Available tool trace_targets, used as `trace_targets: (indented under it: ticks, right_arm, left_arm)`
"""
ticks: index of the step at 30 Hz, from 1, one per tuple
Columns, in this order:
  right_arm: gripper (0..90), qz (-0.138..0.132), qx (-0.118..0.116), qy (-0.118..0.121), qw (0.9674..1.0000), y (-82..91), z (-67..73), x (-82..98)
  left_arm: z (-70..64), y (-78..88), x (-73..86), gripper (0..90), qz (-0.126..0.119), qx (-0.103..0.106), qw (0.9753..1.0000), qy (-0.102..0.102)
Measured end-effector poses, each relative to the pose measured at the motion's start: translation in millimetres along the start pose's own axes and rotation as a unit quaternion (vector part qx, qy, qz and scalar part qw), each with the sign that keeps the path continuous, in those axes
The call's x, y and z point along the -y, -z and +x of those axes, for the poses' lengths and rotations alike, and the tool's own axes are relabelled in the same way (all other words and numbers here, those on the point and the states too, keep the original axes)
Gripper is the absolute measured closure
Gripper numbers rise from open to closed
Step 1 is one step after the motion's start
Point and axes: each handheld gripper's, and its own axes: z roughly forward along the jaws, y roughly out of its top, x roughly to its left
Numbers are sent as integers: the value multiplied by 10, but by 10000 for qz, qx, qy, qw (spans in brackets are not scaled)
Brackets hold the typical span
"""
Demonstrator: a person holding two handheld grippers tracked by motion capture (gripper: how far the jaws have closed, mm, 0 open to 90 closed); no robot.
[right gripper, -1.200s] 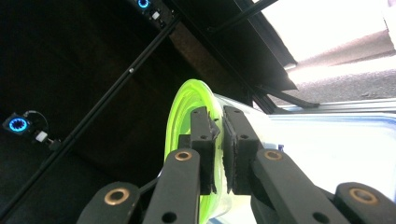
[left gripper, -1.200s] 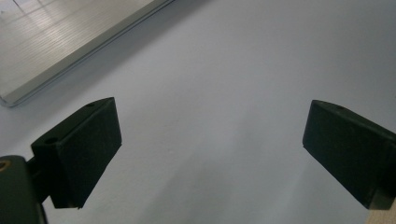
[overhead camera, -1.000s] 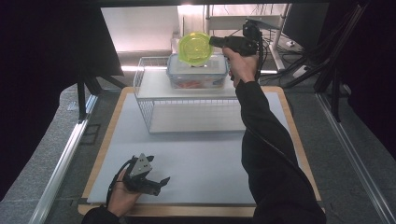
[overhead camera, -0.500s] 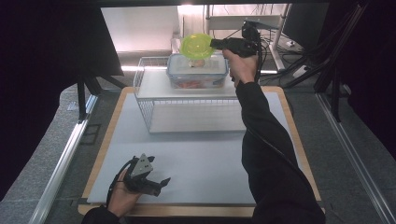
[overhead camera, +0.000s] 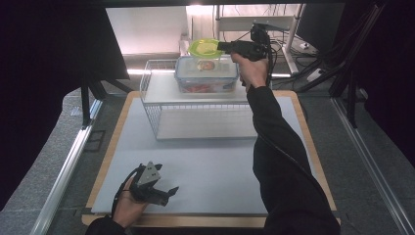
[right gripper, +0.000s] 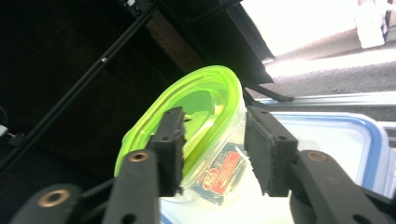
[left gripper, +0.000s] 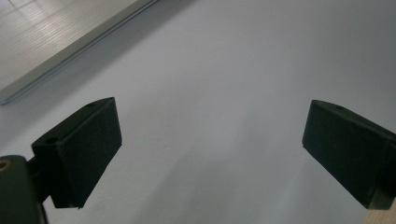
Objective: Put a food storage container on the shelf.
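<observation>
On the clear tub with the green lid (right gripper: 205, 126) in front of my right hand-held gripper (right gripper: 212, 149) there is a red label (right gripper: 224, 173) with a round white emblem and small white print, but it is too small and tilted for me to read any word or number.

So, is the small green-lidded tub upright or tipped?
Tipped: the green-lidded tub leans on the big box, lid slanted, between the right gripper's parted jaws.
</observation>
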Motion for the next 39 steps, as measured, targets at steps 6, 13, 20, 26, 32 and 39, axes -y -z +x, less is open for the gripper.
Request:
trace_targets:
  ticks: [6,13,20,26,32,39]
  right_arm:
    - [388,1,34,254,9997,26,31,-5]
    - [240,23,75,782,9969,152,81,25]
    - [147,144,115,1241,9921,297,125,129]
    - [111,192,87,1597,9869,428,181,277]
    - [96,287,93,1822,9828,536,193,451]
    - [78,366,147,2161,9756,657,207,651]
  left_arm:
    - [-3,-1,-1,44,-4,-2,10000,-3]
    - [-6,-1,-4,44,-2,-10,10000,-13]
    - [-4,-1,-6,42,-23,10,10000,22]
    - [-10,-4,-8,40,-33,17,10000,39]
    - [-12,-2,-11,39,-63,19,10000,47]
    - [-16,-4,-13,39,-51,9,10000,34]
